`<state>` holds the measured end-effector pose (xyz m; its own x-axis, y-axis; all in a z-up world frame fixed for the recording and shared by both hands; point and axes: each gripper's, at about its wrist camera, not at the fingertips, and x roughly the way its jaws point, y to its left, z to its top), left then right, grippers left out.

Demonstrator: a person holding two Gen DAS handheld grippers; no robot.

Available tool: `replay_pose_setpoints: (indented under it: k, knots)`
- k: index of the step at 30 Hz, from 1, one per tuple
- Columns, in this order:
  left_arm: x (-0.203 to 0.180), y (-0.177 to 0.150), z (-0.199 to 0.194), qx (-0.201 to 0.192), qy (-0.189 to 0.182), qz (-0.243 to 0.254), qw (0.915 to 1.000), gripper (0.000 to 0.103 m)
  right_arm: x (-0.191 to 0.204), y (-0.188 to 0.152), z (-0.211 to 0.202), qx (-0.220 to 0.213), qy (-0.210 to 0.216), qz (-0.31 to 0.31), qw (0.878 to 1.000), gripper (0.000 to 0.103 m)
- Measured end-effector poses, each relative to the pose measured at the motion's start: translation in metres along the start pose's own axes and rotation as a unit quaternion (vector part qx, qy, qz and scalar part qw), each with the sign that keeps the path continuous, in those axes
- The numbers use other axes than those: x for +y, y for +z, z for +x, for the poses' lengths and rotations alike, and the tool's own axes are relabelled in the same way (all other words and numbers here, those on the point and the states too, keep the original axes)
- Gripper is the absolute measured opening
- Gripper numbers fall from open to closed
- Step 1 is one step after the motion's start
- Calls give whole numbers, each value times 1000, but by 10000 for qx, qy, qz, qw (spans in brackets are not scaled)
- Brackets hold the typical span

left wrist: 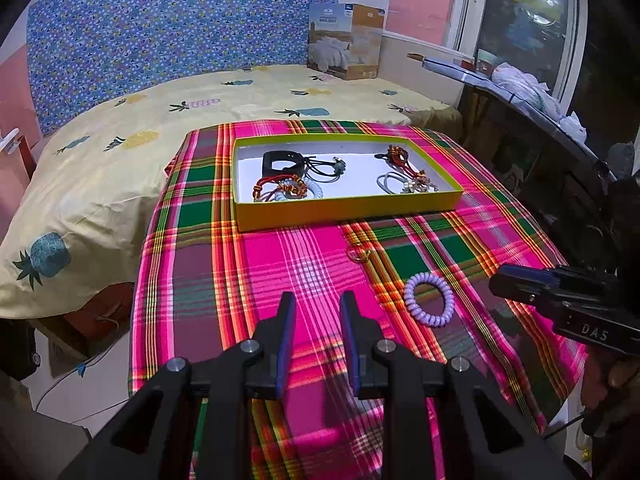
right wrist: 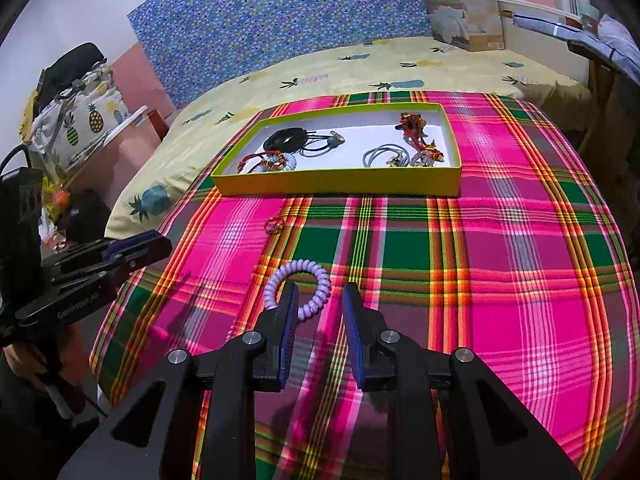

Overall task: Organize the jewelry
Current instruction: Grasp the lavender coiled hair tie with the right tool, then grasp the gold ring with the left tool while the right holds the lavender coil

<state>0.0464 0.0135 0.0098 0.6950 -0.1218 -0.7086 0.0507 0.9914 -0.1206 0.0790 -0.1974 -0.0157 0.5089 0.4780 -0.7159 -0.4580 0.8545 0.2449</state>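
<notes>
Okay, left to right: L gripper [left wrist: 317,312] hangs over the near-left part of the plaid cloth [left wrist: 224,264], jaws apart w/ nothing between, just bare fabric under them. Looks like it's parked, waiting its turn.

Centre-far, the yellow-green tray [left wrist: 344,210] sits toward the cloth's far edge, white floor inside. Black band, dark elastics and red cords bunched at its left end, red knotted cords and grey ties at its right, probably sorted by kind, can't be sure.

Just in front of the tray's near wall, a small gold ring [left wrist: 357,254] lies loose on the cloth, well clear of both tools.

Next, the lilac spiral hair tie [right wrist: 298,288] lies flat near the cloth's near edge. R gripper [right wrist: 318,300] points down at it, jaws apart, left finger [right wrist: 289,312] overlapping the coil in view. Touching or just above? Can't tell. Not clamped yet. My guess: this one goes to the tray next, ring after.
</notes>
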Motion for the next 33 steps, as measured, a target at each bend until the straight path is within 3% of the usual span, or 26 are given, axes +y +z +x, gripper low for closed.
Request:
replay_pose_setpoints:
  k: [18, 33]
  knots:
    - [0, -2, 4, 37, -29, -79, 10000, 23, 5, 1, 24, 233, -57, -59, 9997, 23]
    - [7, -2, 11, 97, -76, -212, 9997, 23, 12, 1, 54, 524, -395, -328, 9973, 23]
